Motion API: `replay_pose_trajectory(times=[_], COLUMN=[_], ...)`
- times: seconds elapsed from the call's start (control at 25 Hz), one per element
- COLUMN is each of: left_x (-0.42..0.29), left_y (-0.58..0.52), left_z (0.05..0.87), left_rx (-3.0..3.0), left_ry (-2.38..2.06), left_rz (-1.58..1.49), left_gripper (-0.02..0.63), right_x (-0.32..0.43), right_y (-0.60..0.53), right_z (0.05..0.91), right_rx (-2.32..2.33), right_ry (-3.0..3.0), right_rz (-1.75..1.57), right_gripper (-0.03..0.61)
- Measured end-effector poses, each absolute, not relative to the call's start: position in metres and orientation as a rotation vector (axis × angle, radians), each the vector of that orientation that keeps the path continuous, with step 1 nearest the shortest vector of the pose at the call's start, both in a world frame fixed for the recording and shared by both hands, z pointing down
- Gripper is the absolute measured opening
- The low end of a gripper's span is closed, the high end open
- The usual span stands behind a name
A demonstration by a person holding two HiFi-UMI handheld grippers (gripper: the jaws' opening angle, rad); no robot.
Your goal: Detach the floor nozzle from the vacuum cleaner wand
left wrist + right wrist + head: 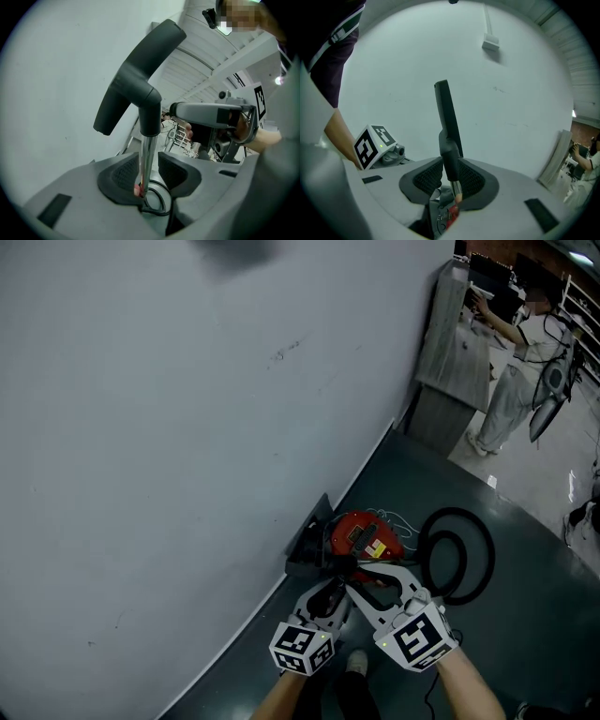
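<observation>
The black floor nozzle (312, 538) leans by the wall, on the end of a chrome wand (146, 157). In the left gripper view the nozzle (138, 75) stands as an angled black bar above the tube. My left gripper (151, 172) is open around the chrome tube, with a gap on the right side. In the right gripper view the nozzle (444, 110) shows edge-on, and its black neck (451, 161) sits between the pads of my right gripper (451, 177), which stands open and close on either side. In the head view the left gripper (330, 596) and right gripper (354, 574) meet at the wand.
The red vacuum body (364, 535) lies on the dark floor just past the grippers, with a black hose loop (457, 554) to its right. A grey wall (187, 427) fills the left. A person (511, 371) stands at a grey counter (450, 352) far right.
</observation>
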State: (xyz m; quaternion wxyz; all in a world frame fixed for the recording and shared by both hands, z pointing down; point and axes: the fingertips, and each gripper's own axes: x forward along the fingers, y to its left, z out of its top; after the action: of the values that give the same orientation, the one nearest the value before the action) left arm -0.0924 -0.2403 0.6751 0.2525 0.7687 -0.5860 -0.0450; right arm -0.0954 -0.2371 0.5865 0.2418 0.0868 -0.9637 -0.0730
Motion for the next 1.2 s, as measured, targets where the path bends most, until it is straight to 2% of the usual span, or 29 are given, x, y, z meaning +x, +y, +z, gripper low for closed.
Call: replay_pose_trajectory(times=[0.4, 0.64, 0.76, 1.2], left_x=[-0.078, -0.075, -0.077, -0.078], left_y=[-0.274, -0.287, -0.289, -0.29], left_z=[0.686, 0.683, 0.681, 0.683], left_rx=[2.259, 2.309, 2.31, 2.314], left_ry=[-1.589, -1.607, -1.623, -1.627], left_rz=[-0.261, -0.267, -0.285, -0.266], left_gripper=[0.209, 0.207, 0.144, 0.135], right_x=[-0.11, -0.127, -0.135, -0.137], right_y=[-0.24, -0.243, -0.243, -0.247], right_z=[0.595, 0.601, 0.609, 0.611], right_rx=[0.104, 0.042, 0.016, 0.041], right_ry=[-2.573, -2.512, -2.487, -2.498], right_rz=[-0.307, -0.433, -0.478, -0.446], right_gripper=[0.154, 0.172, 0.172, 0.17])
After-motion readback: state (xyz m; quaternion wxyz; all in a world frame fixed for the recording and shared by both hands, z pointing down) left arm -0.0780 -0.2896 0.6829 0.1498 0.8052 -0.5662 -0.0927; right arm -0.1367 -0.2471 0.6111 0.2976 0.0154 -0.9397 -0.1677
